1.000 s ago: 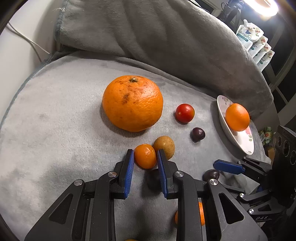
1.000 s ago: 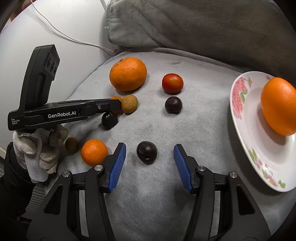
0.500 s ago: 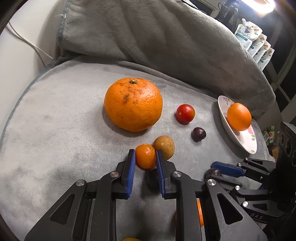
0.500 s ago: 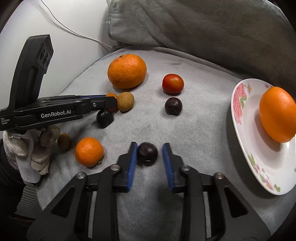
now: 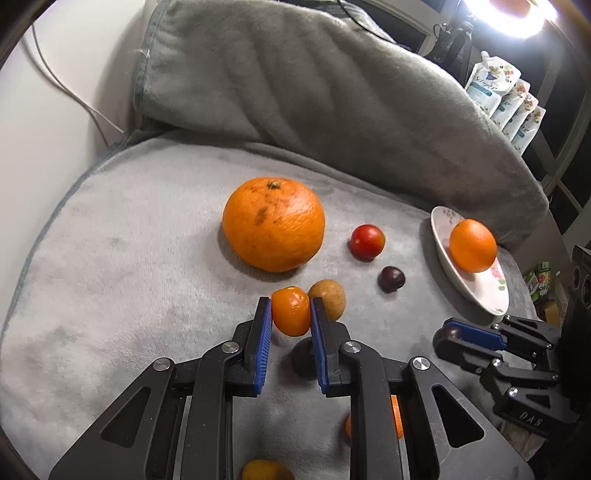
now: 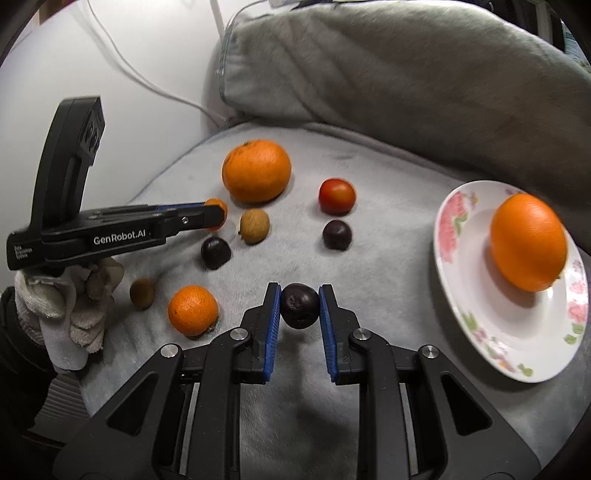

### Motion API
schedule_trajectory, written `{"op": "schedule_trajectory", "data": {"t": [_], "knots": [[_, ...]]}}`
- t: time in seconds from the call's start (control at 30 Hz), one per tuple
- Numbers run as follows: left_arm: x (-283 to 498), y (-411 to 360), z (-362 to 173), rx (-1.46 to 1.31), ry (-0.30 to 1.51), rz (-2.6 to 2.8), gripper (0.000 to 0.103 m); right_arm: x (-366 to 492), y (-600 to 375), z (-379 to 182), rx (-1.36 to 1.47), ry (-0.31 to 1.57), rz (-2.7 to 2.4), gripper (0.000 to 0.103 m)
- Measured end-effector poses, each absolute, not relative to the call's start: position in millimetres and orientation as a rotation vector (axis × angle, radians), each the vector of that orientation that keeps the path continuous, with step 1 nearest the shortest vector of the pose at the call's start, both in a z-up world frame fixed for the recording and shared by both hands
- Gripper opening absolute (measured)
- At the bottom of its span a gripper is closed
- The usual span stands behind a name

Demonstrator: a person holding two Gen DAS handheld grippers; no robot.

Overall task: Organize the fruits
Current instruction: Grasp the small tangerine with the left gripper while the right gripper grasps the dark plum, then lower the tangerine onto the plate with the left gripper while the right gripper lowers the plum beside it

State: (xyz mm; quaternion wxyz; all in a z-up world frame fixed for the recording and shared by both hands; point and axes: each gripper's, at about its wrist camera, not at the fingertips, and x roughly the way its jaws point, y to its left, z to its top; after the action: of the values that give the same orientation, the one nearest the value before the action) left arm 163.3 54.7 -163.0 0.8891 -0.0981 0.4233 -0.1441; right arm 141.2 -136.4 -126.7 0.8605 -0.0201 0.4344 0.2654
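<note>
I see a grey plush cover (image 5: 122,280) spread over the whole rounded work surface, with a thick grey cushion (image 5: 295,99) banked along its far edge. Behind it stands a pale wall with a thin cable (image 6: 147,83) running down it. At the far right of the left wrist view, a bright lamp (image 5: 517,14) glares over a row of floral refill pouches (image 5: 506,103).

A flowered white plate (image 6: 480,325) sits at the right edge of the cover and holds one orange (image 6: 528,247). The large orange (image 5: 273,223) lies near the middle, with a red tomato (image 5: 367,242) and a dark plum (image 5: 391,278) between it and the plate. In the right wrist view, a mandarin (image 6: 192,310), another dark fruit (image 6: 215,252) and a small brown-green fruit (image 6: 142,292) lie near the gloved left hand (image 6: 70,306).

My left gripper (image 5: 290,314) is clamped on a small orange fruit (image 5: 290,311), both blue pads touching it; a tan round fruit (image 5: 328,299) sits just beside the right finger. My right gripper (image 6: 300,306) is clamped on a dark round fruit (image 6: 300,305), pads touching both sides, above the cover.
</note>
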Motion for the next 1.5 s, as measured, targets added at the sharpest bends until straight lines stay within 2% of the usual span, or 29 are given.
{"op": "schedule_trajectory", "data": {"t": [0.57,1.03,1.5], "knots": [[151.1,4.3,-134.6,-0.272,0.816,-0.482,0.019,117.5,-236.3,-93.1,0.053,0.813,0.384,0.022],[158.6,-55.6,-124.5,-0.292,0.811,-0.611,0.019,115.2,-297.0,-96.5,0.118,0.792,0.252,0.022],[168.1,-92.9,-142.6,-0.253,0.886,-0.645,0.019,128.5,-322.8,-109.2,0.157,0.801,0.212,0.022]]}}
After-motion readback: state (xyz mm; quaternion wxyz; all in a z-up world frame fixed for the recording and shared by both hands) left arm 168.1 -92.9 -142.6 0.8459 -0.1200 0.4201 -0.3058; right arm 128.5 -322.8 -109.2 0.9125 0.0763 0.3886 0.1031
